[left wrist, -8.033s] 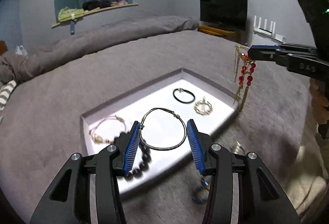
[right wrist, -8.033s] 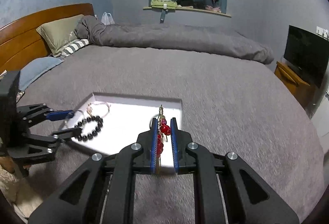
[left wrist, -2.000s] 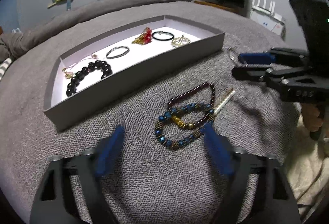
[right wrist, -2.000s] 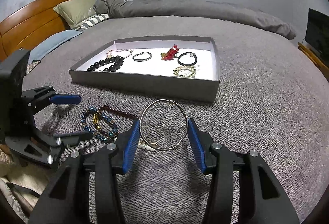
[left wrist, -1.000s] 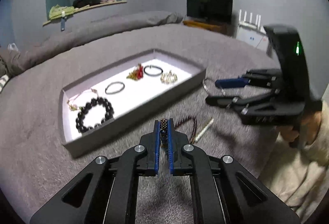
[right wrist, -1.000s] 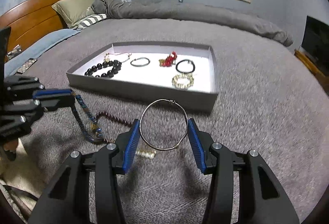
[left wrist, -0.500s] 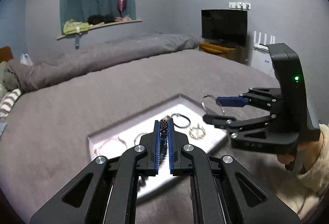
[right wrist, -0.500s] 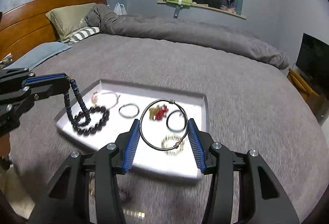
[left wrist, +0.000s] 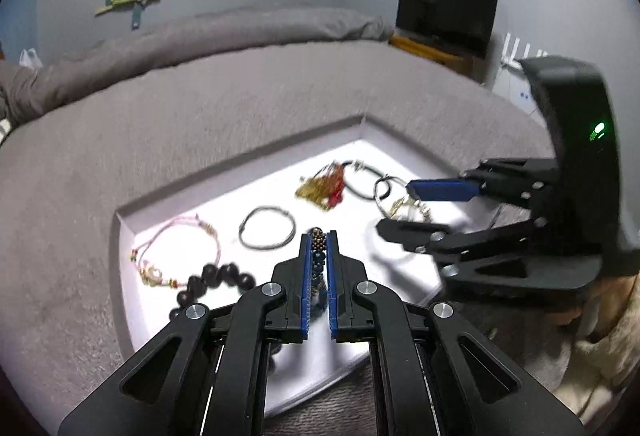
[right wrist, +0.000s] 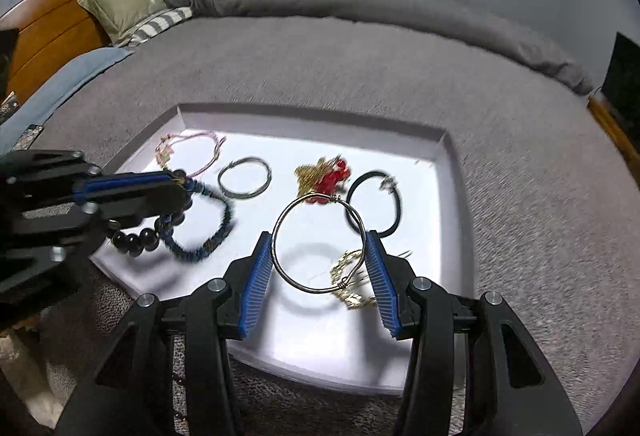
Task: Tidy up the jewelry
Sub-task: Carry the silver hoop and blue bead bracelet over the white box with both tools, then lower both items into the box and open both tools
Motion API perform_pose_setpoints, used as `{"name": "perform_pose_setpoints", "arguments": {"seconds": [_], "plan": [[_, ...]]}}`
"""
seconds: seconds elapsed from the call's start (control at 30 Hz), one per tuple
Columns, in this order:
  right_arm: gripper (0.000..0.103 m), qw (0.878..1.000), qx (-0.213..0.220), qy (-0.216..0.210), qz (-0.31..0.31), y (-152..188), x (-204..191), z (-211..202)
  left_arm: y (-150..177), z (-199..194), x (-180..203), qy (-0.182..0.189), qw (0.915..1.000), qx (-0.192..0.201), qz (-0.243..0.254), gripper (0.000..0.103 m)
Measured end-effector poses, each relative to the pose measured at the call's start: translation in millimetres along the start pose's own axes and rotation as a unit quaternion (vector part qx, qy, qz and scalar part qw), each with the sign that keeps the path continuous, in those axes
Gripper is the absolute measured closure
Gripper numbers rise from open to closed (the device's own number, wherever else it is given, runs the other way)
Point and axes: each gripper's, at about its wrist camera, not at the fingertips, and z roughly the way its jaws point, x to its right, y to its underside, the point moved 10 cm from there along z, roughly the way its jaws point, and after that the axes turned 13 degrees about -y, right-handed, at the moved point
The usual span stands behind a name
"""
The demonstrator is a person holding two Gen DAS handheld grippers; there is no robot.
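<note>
A white tray [left wrist: 240,160] [right wrist: 312,112] lies on the grey bed. My left gripper [left wrist: 319,238] is shut on a blue beaded bracelet [left wrist: 318,260] and hovers above the tray's near left part. The right wrist view shows that bracelet [right wrist: 208,232] dangling from the left gripper [right wrist: 182,192] over black beads [right wrist: 136,238]. My right gripper [right wrist: 319,256] grips a thin silver wire hoop [right wrist: 320,197] across its width, above a gold bracelet [right wrist: 352,276]. In the left wrist view the right gripper [left wrist: 394,206] reaches in over the tray's right side.
In the tray lie a pink cord bracelet [left wrist: 176,240], a silver bangle [left wrist: 267,232], a red-and-gold piece [right wrist: 324,172] and a black band [right wrist: 374,204]. Pillows [right wrist: 132,4] and a wooden headboard sit far left; a TV [left wrist: 446,14] stands far right.
Both grippers have travelled from the blanket in front of the tray to above it, each carrying its piece. The tray now fills the lower middle of both views.
</note>
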Motion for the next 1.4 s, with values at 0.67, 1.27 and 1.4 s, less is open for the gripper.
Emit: {"name": "perform_pose_setpoints", "arguments": {"seconds": [0.67,1.27,1.4], "plan": [[0.056,0.998,-0.061,0.005,-0.012,-2.4,-11.2,31.5,21.8,18.7,-21.9,-0.007,0.9986,-0.045,-0.027,0.096],[0.056,0.999,-0.049,0.005,0.002,4.5,-8.4,23.0,19.9,12.5,-26.3,-0.045,0.9986,-0.023,-0.014,0.073],[0.053,0.999,-0.033,-0.009,0.007,3.9,-9.1,13.7,17.0,9.0,-28.7,-0.054,0.9983,-0.013,-0.015,0.062]]}}
